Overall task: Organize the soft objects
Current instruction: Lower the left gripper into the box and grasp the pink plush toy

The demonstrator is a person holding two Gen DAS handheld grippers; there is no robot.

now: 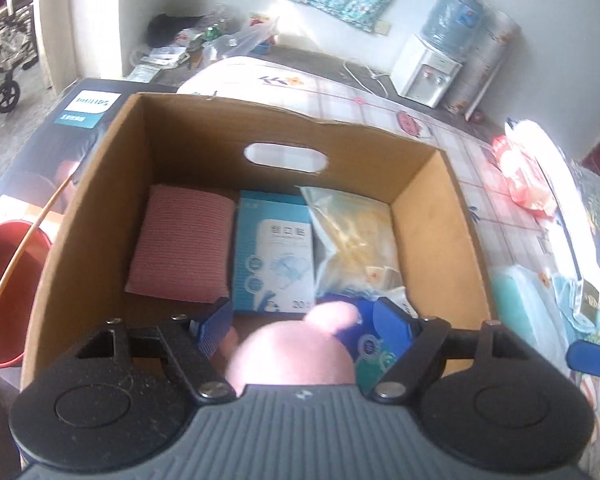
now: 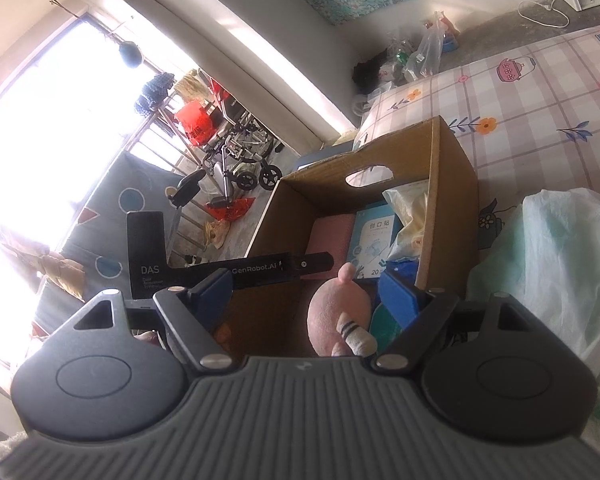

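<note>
The pink plush toy (image 1: 292,344) lay in the near end of the cardboard box (image 1: 428,216), directly below the left gripper (image 1: 304,326). That gripper's jaws stood wide, 1 pad on each side of the toy and neither pressing it, so it looked let go. The toy's long axis ran away from the tongs toward the far wall. The right gripper (image 2: 308,294) hung wide and empty beside the box, farther from the toy.
</note>
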